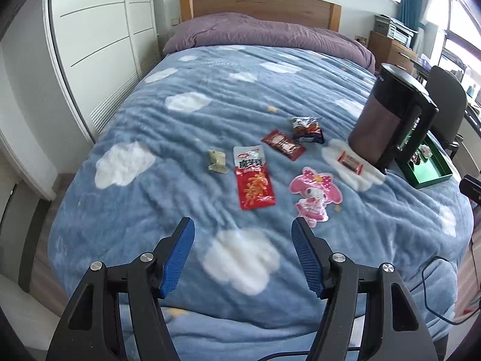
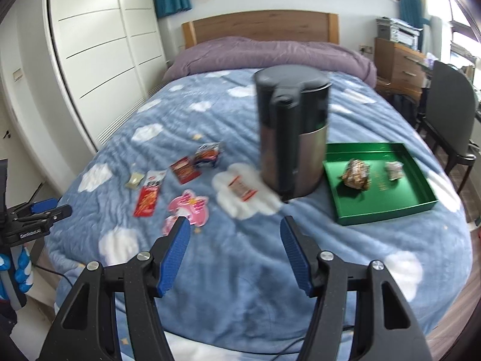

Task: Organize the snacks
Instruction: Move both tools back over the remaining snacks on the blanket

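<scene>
6 snack packets lie scattered on a bed's cloud-print blanket (image 1: 186, 126), left of a dark kettle (image 1: 387, 117) and a green tray (image 2: 421, 180) that already holds 2 wrapped snacks (image 2: 356, 174); the left tongs (image 1: 243, 225) and the right tongs (image 2: 235, 224) both hang wide and empty above the near edge of the bed, touching nothing; the tall red packet (image 1: 254, 177) sits between a small pale green sweet (image 1: 217, 162) and a pink character-shaped pack (image 1: 312, 194), with a dark red sachet (image 1: 283, 145) and a blue-and-white bag (image 1: 307, 128) beyond, and a small red-ended bar (image 1: 350, 162) just beside the kettle's base; all look light, thin and crinkly, likely slick foil that slips if pinched at a corner; a grip across the narrow width near the middle, or on a sealed end flap, seems safest; the plush blanket gives under pressure, so the tongs may need to press in slightly to get under a flat pack; contents may crush, so a gentle squeeze looks wise; the kettle stands between packets and tray, a likely obstacle on the carry.
</scene>
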### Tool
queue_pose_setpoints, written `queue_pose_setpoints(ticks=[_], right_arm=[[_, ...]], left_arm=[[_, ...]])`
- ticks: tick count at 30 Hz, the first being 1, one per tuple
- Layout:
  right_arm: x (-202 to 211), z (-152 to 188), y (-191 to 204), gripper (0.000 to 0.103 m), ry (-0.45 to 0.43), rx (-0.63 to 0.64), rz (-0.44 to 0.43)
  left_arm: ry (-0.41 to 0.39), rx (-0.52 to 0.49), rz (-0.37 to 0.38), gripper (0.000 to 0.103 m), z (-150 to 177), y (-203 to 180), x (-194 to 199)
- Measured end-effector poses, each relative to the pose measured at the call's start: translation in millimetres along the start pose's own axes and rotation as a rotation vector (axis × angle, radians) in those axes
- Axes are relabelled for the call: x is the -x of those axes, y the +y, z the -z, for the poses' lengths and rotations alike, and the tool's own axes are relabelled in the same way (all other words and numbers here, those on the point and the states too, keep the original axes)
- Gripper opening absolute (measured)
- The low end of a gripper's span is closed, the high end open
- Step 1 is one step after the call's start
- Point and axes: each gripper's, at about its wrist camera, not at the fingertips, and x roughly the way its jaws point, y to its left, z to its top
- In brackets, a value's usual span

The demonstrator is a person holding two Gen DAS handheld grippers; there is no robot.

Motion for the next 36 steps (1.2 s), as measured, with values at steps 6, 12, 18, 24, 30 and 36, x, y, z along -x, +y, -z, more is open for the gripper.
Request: queue_pose_setpoints(ticks=[6, 12, 18, 24, 30, 36], right_arm=[[-28.0, 3.1, 25.9, 0.078, 0.052, 0.019, -0.034], [-68.4, 8.5, 44.8, 0.078, 0.110, 0.021, -0.073], [-115.8, 17.8, 63.7, 0.078, 0.186, 0.024, -0.133], [-159.2, 30.4, 76.3, 0.078, 0.266, 0.010, -0.214], [-193.6, 40.3, 74.6, 0.078, 0.326, -0.041, -0.269], [-218.1, 46.0, 65.8, 0.079, 0.361, -0.091, -0.302]], left_arm=[[0.038, 0.019, 0.019, 0.061, 3.1, 15.3, -22.6], [0.087, 0.025, 0.040, 0.061, 2.0, 23.2, -52.8], [0.137, 0.028, 0.054, 0.061, -0.9, 22.5, -83.2], [0.183, 0.025, 0.068, 0.061, -6.2, 14.1, -114.1], [0.229, 0.063, 0.094, 0.061, -15.3, 7.0, -147.6], [0.263, 0.092, 0.093, 0.061, -27.9, -1.9, -179.7]])
